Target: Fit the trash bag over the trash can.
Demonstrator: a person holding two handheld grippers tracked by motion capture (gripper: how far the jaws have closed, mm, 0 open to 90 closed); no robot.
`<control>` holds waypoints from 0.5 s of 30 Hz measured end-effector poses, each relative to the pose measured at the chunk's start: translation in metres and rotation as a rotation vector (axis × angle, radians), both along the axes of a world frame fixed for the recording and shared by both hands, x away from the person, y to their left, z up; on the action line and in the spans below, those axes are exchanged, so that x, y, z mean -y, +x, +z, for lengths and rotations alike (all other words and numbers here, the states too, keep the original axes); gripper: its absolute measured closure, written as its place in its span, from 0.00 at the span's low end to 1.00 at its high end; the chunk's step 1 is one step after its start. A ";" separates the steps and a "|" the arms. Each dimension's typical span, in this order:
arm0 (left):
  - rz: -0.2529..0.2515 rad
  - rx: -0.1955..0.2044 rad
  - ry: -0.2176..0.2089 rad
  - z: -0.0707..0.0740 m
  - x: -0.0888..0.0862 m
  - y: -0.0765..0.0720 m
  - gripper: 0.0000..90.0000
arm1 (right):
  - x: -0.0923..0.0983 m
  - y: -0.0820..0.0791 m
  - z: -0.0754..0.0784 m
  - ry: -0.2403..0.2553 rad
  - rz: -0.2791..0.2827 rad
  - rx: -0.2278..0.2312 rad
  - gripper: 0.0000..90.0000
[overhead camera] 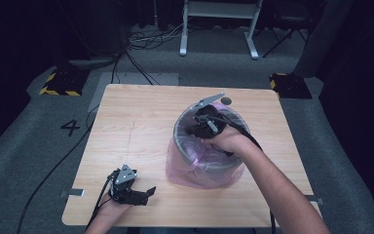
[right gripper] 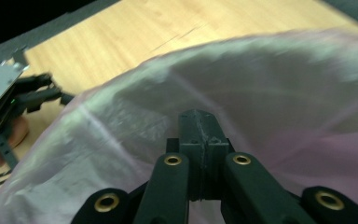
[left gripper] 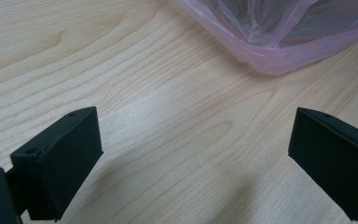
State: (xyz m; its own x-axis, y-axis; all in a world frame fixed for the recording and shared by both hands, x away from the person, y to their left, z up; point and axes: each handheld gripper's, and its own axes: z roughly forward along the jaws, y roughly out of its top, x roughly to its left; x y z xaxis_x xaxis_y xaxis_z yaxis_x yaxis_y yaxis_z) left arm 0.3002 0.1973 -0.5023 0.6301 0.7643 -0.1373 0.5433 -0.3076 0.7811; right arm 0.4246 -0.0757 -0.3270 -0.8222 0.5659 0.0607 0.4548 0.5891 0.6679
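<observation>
High view: my right gripper (overhead camera: 197,127), jaws shut, sits inside the bin (overhead camera: 185,146) right of centre; its thin pink liner (overhead camera: 195,168) (soft, slippery) wants pinching at the rim. My left gripper (overhead camera: 143,195) rests open, empty.

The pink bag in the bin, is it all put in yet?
Mostly. The thin pink plastic bag already hangs folded over the rim of the round grey bin and drapes down its outside on the near side. In hand: the right tool, jaws shut, is at the bag inside the bin. The left tool rests open on the wooden table. Left, probably: smoothing the bag down inside.
</observation>
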 end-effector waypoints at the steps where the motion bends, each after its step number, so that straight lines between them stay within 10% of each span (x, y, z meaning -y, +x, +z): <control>1: -0.001 -0.002 0.001 0.000 0.000 0.000 0.03 | -0.003 -0.002 -0.003 -0.008 0.008 -0.009 1.00; 15: 0.001 -0.004 -0.013 0.000 -0.002 0.001 0.03 | -0.024 -0.005 -0.059 -0.202 0.103 -0.212 1.00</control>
